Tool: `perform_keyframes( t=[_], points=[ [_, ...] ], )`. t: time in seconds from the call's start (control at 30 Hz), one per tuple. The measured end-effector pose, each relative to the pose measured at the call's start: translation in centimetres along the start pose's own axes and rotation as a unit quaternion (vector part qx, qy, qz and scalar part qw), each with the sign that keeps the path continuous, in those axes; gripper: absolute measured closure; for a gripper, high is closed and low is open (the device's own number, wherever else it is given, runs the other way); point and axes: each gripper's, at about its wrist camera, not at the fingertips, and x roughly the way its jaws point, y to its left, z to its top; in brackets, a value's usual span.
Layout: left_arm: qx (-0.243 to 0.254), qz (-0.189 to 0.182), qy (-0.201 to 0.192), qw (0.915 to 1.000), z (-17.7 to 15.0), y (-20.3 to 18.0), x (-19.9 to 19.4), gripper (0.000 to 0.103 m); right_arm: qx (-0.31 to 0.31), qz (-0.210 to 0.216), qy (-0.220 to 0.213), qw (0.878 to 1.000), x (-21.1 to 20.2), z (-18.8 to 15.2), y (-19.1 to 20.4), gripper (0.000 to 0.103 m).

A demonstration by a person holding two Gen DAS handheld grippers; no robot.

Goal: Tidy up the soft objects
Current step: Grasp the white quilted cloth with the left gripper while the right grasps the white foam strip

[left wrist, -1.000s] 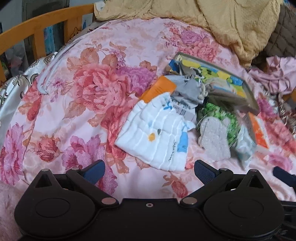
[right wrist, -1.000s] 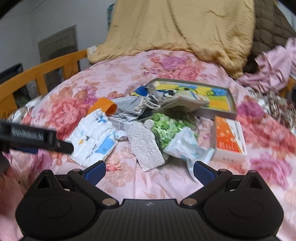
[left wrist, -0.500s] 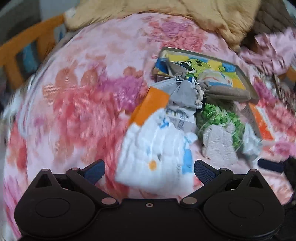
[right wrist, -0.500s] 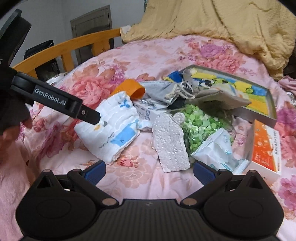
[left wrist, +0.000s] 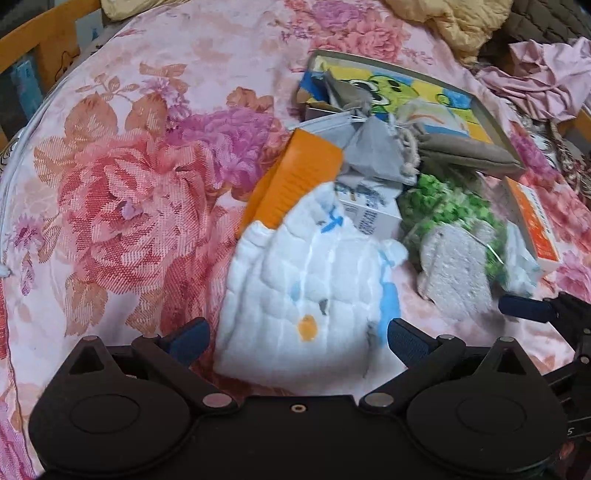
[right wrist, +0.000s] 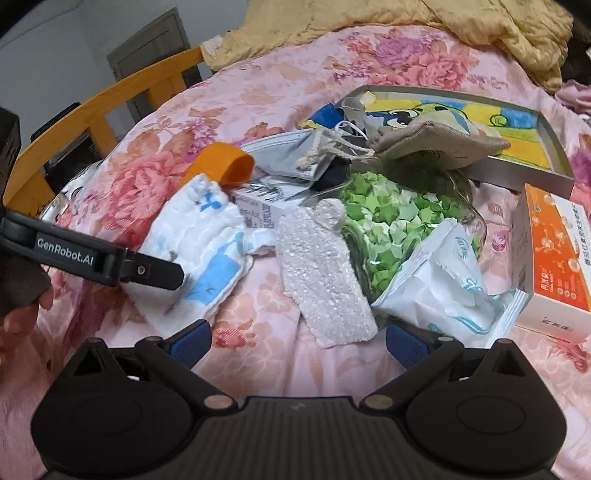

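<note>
**Two spread grippers in front of a pile of soft things on a floral bed**

In the left wrist view, the left gripper (left wrist: pixel 297 338) is at the bottom centre of the frame with its jaws spread wide. The white folded cloth (left wrist: pixel 314 295) with blue and orange marks lies between the two blue fingertips (left wrist: pixel 188 339), and nothing is pinched. At the upper left of this cloth there is an orange flat piece (left wrist: pixel 295 181), and at its right a grey-white textured pad (left wrist: pixel 456 273) lies on a bag of green paper stars (left wrist: pixel 443 199).

In the right wrist view, the right gripper (right wrist: pixel 297 345) is also at the bottom centre, jaws spread and holding nothing. Just above it lie the same textured pad and a white tissue pack (right wrist: pixel 447 291). An orange and white box (right wrist: pixel 557 266) stands at the right edge. A shallow tray with a cartoon picture (right wrist: pixel 554 147) is in the upper right, and a beige pouch (right wrist: pixel 436 144) leans over its near edge. All things rest on the pink floral bedspread (right wrist: pixel 288 88). A yellow blanket (right wrist: pixel 369 26) lies at the top.
</note>
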Motion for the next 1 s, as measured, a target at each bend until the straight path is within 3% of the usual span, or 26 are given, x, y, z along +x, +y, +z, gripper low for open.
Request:
perform_keyframes(
  t=[0.27,0.4,0.67,0.8,1.0],
  points=[
    [-0.007,-0.01,0.029,0.9995,0.6,0.2,2.0,0.002,0.033,0.01,0.007,0.999,1.7,0.7,-0.9,0.001],
    [0.003,-0.028,0.034,0.999,0.6,-0.1,2.0,0.01,0.039,0.027,0.011,0.999,1.6,0.8,-0.8,0.002],
    [-0.032,-0.076,0.043,0.9957,0.5,0.8,0.8,0.032,0.044,0.05,0.005,0.998,0.4,1.3,-0.2,0.006],
    [-0.063,-0.102,0.045,0.9918,0.4,1.4,0.8,0.058,0.052,0.07,0.012,0.996,0.2,1.5,-0.1,0.019],
    [-0.095,-0.117,0.048,0.9874,0.5,2.0,1.6,0.064,0.045,0.073,0.012,0.996,0.6,1.4,0.1,0.024]
  ],
)
